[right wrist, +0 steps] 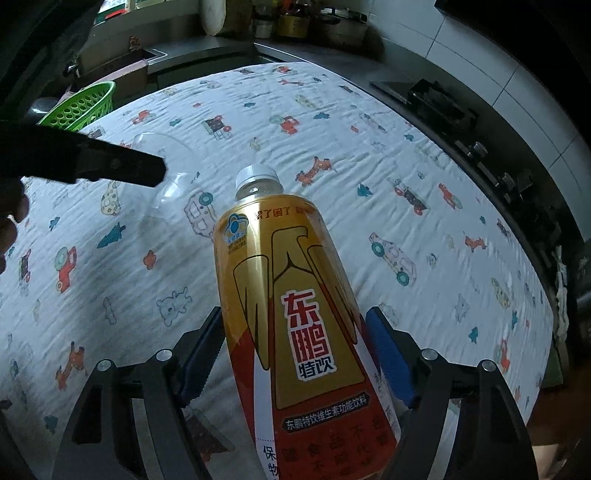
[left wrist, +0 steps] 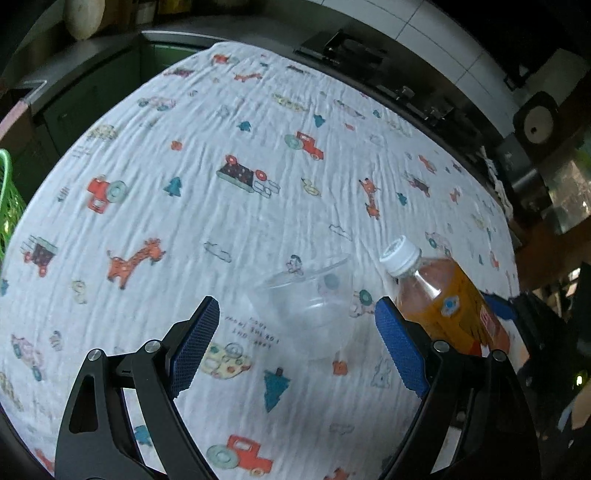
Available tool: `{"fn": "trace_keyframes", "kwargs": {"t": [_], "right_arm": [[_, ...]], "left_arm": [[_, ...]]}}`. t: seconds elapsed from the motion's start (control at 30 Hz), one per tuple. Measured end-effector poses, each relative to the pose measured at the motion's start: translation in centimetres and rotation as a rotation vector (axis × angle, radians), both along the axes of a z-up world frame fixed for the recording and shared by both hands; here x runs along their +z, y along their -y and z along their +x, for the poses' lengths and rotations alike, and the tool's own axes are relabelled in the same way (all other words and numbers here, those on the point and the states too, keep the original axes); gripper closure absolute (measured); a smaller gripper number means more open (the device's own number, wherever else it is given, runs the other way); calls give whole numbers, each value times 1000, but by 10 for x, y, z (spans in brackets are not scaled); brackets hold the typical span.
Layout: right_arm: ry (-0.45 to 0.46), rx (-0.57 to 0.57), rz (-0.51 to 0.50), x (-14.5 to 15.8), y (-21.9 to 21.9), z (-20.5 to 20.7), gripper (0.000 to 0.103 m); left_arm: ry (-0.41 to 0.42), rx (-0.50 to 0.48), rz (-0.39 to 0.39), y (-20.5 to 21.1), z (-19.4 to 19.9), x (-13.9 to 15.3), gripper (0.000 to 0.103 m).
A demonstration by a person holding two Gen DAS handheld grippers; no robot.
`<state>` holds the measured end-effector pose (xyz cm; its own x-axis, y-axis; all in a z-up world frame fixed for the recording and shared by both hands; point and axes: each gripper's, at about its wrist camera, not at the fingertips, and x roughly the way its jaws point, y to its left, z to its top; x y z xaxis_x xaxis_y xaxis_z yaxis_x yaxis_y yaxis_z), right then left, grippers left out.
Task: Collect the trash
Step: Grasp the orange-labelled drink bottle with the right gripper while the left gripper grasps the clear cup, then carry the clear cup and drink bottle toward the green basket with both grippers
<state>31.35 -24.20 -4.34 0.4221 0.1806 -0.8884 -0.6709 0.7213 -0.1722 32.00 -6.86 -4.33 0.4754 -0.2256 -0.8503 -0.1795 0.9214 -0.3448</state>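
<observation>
A clear plastic cup [left wrist: 310, 302] lies on its side on the patterned tablecloth [left wrist: 221, 221], just ahead of and between the fingers of my open, empty left gripper [left wrist: 295, 314]. The cup also shows in the right wrist view [right wrist: 166, 177], partly hidden by the left gripper's black finger. My right gripper [right wrist: 295, 328] is shut on a yellow-and-red drink bottle [right wrist: 291, 314] with a white cap, held above the cloth. The bottle also shows in the left wrist view [left wrist: 443, 295], right of the cup.
A green perforated basket [right wrist: 79, 107] stands at the table's far left edge and also shows in the left wrist view [left wrist: 7, 199]. A dark counter with a stove [right wrist: 443, 107] runs along the right side. Pots and jars [right wrist: 314, 22] stand on the far counter.
</observation>
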Motion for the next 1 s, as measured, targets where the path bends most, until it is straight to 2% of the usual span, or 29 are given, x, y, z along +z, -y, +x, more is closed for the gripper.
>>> {"fn": "trace_keyframes", "kwargs": {"t": [0.2, 0.27, 0.3, 0.33, 0.37, 0.67, 1.0], "right_arm": [[-14, -20, 18, 1, 4, -6, 29], [-15, -21, 20, 1, 5, -9, 29], [-16, -24, 22, 1, 5, -10, 29], [-17, -26, 23, 1, 6, -12, 29], [-19, -27, 27, 2, 6, -13, 29], [-33, -44, 80, 5, 4, -39, 30], [-41, -53, 152, 13, -26, -82, 31]], "left_arm": [[-29, 8, -28, 1, 11, -11, 20], [-39, 7, -35, 1, 14, -14, 30], [-44, 5, -38, 2, 15, -15, 32], [-46, 5, -41, 2, 15, -17, 40], [-48, -1, -46, 3, 16, -18, 42], [7, -37, -17, -5, -4, -6, 44], [63, -34, 19, -51, -53, 19, 44]]}}
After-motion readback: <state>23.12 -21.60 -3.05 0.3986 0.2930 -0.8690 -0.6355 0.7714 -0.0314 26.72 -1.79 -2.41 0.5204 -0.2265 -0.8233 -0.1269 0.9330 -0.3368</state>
